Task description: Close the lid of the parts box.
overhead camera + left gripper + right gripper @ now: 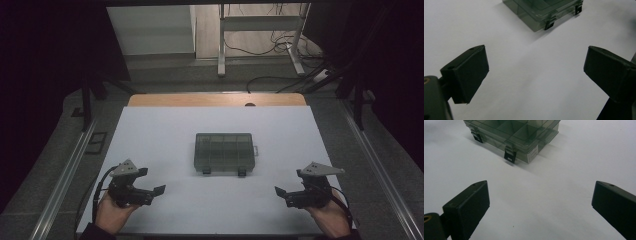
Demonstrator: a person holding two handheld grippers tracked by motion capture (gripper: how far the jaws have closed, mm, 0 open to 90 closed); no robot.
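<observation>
The clear compartment box [224, 153] sits shut, both latches down, midway between and ahead of the left gripper [152, 191] and right gripper [286, 194]. Both jaws gape empty, so opening it seems unstarted.

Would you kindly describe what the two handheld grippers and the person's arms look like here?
Both the left gripper and the right gripper are black, each with two blocky, flat-faced jaws. Each carries a grey three-cornered plate on top, and a black cable loops back from each toward the wrist. Dark sleeve cuffs show at the bottom edge of the high view.
</observation>
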